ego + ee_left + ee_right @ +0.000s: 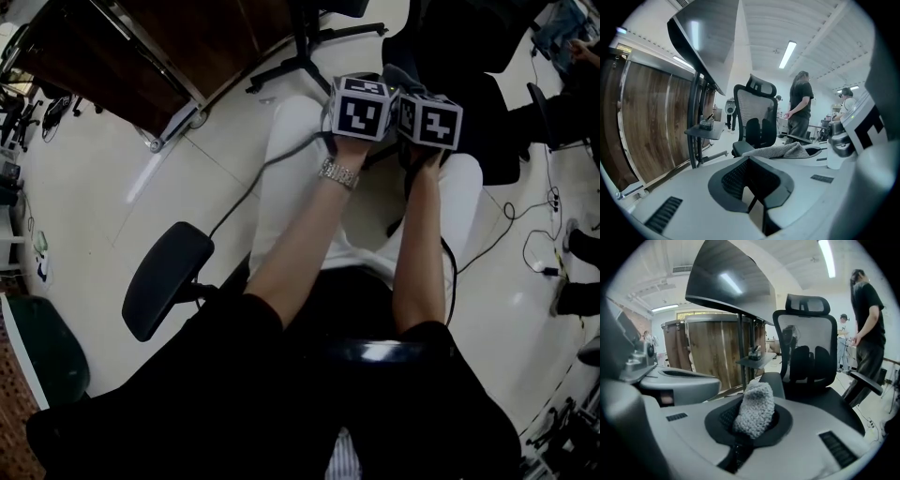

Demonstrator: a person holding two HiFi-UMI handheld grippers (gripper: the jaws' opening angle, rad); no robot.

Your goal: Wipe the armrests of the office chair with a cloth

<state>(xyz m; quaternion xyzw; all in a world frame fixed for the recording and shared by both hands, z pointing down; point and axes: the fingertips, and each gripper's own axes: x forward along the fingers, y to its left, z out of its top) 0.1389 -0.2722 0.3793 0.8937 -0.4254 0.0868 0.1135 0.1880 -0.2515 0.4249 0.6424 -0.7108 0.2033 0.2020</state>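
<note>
I see the left gripper (361, 108) and right gripper (429, 120) side by side at upper centre, the cloth (754, 409) in the right's jaws, and the armrest (167, 278) at lower left.

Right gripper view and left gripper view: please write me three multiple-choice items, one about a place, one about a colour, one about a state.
1. The cloth is: A on the floor; B in the right claw; C on a desk.
2. The office chair is: A red; B white; C black.
3. The left claw: A holds nothing; B holds the cloth; C grips an armrest.

Answers: B, that claw is shut on the bunched cloth; C, its frame and seat are black; A, nothing sits between its closed pads.
</note>
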